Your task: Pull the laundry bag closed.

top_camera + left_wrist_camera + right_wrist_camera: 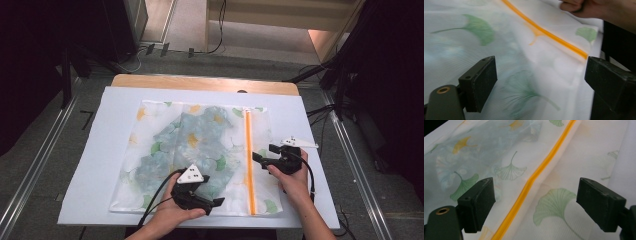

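There, a leaf-printed mesh bag point(195, 150) lies flat on the white bench point(100, 165). Both the left claw point(218, 202) and the right claw point(256, 156) gape wide, gripping nothing, over its orange zipper point(248, 165).

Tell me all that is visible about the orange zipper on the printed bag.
The orange zipper is a thin, straight, plastic-looking line near the right side of the flat, translucent white bag with ginkgo leaves. It runs from the far edge to the near edge and looks closed. The open right claw hovers close beside it; whether it touches cannot be told.
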The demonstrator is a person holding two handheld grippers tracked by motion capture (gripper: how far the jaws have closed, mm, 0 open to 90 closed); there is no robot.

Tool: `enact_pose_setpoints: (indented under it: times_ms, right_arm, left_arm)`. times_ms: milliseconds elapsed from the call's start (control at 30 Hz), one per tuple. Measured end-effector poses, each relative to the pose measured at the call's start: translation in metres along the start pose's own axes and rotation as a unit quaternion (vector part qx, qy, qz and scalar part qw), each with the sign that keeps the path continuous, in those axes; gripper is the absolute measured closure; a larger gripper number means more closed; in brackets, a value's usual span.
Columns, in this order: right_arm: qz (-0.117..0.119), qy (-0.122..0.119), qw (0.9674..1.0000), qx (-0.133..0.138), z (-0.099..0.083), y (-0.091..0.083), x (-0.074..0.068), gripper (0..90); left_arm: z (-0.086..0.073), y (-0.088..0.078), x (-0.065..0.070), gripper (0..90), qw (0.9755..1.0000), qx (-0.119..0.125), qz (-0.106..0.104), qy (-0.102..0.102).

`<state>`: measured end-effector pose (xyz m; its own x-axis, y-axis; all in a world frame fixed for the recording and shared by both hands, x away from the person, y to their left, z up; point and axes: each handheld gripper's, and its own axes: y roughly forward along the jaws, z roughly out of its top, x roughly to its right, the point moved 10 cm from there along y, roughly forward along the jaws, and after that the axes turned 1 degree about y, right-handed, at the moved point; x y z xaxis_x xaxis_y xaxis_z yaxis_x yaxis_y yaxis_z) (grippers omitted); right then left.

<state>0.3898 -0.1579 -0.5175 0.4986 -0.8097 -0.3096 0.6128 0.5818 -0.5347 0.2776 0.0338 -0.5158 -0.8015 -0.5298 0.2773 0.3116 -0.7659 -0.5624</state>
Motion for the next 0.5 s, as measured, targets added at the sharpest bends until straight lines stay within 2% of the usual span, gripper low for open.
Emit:
enact_pose_setpoints:
  times_ms: [33,100,133,167,233,333,367,400,433,467,500]
  right_arm:
    - [-0.003,-0.002,1.0000,-0.002,-0.003,-0.002,0.001,15.0]
    - [-0.004,-0.002,1.0000,-0.007,-0.007,-0.006,0.001,14.4]
    - [-0.006,-0.007,0.9999,-0.007,-0.009,-0.009,0.002,14.4]
    - [-0.008,-0.007,0.9999,-0.003,-0.009,-0.013,0.002,14.4]
    - [-0.003,0.001,1.0000,0.005,-0.010,-0.020,0.001,14.4]
    - [0.000,0.000,1.0000,0.005,-0.015,-0.030,-0.002,14.1]
    - [0.000,-0.004,1.0000,0.003,-0.017,-0.033,-0.003,14.1]
    - [-0.003,-0.008,1.0000,0.001,-0.020,-0.035,-0.004,14.1]
    - [-0.003,-0.008,1.0000,0.001,-0.020,-0.035,-0.004,14.1]
    - [-0.004,-0.014,0.9999,-0.004,-0.027,-0.041,-0.004,14.1]
    - [-0.006,-0.013,0.9999,-0.005,-0.029,-0.043,-0.004,14.1]
  left_arm:
    - [0.002,-0.008,-0.010,9.2,0.9999,0.008,0.006,-0.010]
    - [0.004,-0.017,-0.020,8.8,0.9997,0.016,0.014,-0.014]
    - [0.004,-0.017,-0.020,8.7,0.9997,0.016,0.014,-0.014]
    - [0.004,-0.027,-0.031,7.8,0.9993,0.021,0.026,-0.016]
    - [0.003,-0.037,-0.044,7.5,0.9987,0.024,0.041,-0.020]
    - [0.002,-0.055,-0.062,5.1,0.9973,0.037,0.051,-0.037]
    - [0.002,-0.055,-0.062,3.5,0.9973,0.037,0.051,-0.037]
    - [0.003,-0.069,-0.073,3.3,0.9961,0.052,0.051,-0.049]
    - [0.003,-0.069,-0.073,3.3,0.9961,0.052,0.051,-0.049]
    - [0.001,-0.082,-0.082,3.2,0.9951,0.059,0.056,-0.056]
    - [0.001,-0.082,-0.082,3.2,0.9951,0.059,0.056,-0.056]
